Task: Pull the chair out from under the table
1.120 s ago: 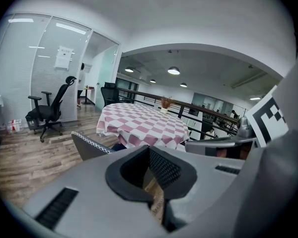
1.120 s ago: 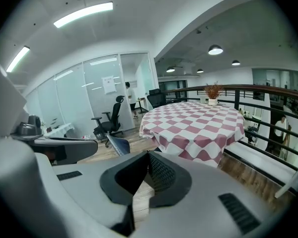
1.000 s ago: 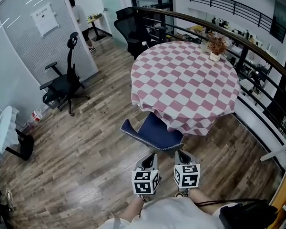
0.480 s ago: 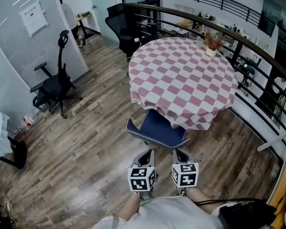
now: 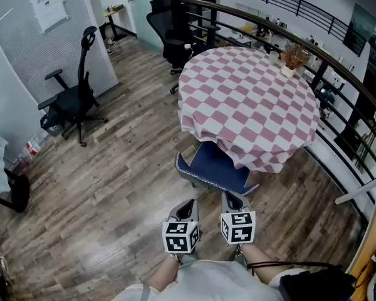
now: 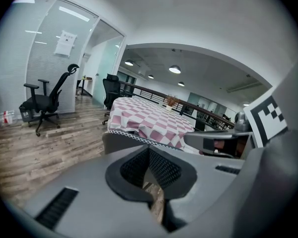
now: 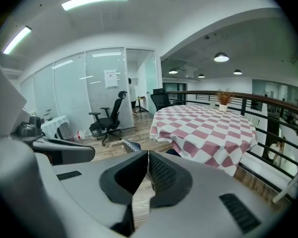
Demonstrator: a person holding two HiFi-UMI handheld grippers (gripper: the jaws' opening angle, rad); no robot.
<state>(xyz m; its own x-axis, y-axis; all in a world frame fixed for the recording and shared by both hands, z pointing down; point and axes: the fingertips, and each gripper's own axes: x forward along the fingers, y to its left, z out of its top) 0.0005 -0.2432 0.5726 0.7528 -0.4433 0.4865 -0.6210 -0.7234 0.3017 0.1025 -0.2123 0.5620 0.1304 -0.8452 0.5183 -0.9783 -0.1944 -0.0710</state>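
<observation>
A blue chair (image 5: pixel 214 162) with a grey, white-trimmed back rim stands half under the round table (image 5: pixel 250 96), which is covered by a pink-and-white checked cloth. My left gripper (image 5: pixel 187 204) and right gripper (image 5: pixel 232 197) hang side by side just short of the chair's back rim, touching nothing. In the left gripper view the jaws (image 6: pixel 149 148) meet with nothing between them, and the chair back (image 6: pixel 123 141) lies straight ahead. The right gripper (image 7: pixel 148 152) is shut and empty too, with a corner of the chair (image 7: pixel 131 145) showing past its tips.
A black office chair (image 5: pixel 72 99) stands by the glass wall at the left, and another (image 5: pixel 175 39) behind the table. A dark railing (image 5: pixel 338 61) curves round the table's far and right sides. A potted plant (image 5: pixel 292 60) sits on the table. Wood floor lies open to the left.
The whole view has shifted as I moved. Both grippers have stayed shut and side by side, and now sit slightly nearer the chair's back. The chair stays half under the table.
</observation>
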